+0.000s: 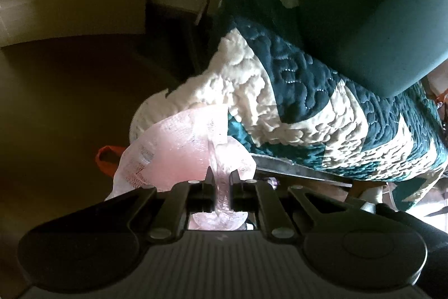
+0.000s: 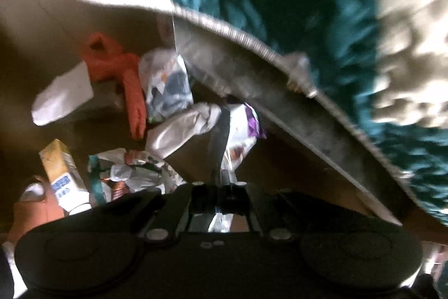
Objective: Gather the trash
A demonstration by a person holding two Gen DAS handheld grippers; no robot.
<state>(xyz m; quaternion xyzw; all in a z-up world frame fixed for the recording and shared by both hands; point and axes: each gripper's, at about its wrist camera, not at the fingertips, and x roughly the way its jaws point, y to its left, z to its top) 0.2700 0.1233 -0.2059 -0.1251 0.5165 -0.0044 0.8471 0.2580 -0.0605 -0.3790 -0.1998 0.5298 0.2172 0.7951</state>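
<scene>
Left wrist view: your left gripper [image 1: 221,181] has its jaws clenched on the rim of a translucent pink trash bag [image 1: 179,142], held up beside the teal-and-cream quilt [image 1: 294,102] that hangs off the bed. An orange handle [image 1: 107,161] pokes out behind the bag, over the dark floor.

Right wrist view is blurred, but your right gripper [image 2: 221,178] looks clamped on a silvery wrapper w/ purple print [image 2: 238,128], jaws fully closed on it, lifted above the floor by the bed edge. So the step in hand is, I'd judge, pick-and-carry: one piece grabbed, not yet bagged.

Next move prob. calls for bringing the wrapper over the bag's mouth, keeping the left grip firm so the mouth stays up, then letting go.

More trash remains on the floor: a crumpled white wrapper [image 2: 134,170], a yellowish carton [image 2: 63,173], an orange plastic bag [image 2: 123,74].

Writing: the carton has a blue label patch, unreadable; no brand legible anywhere.
</scene>
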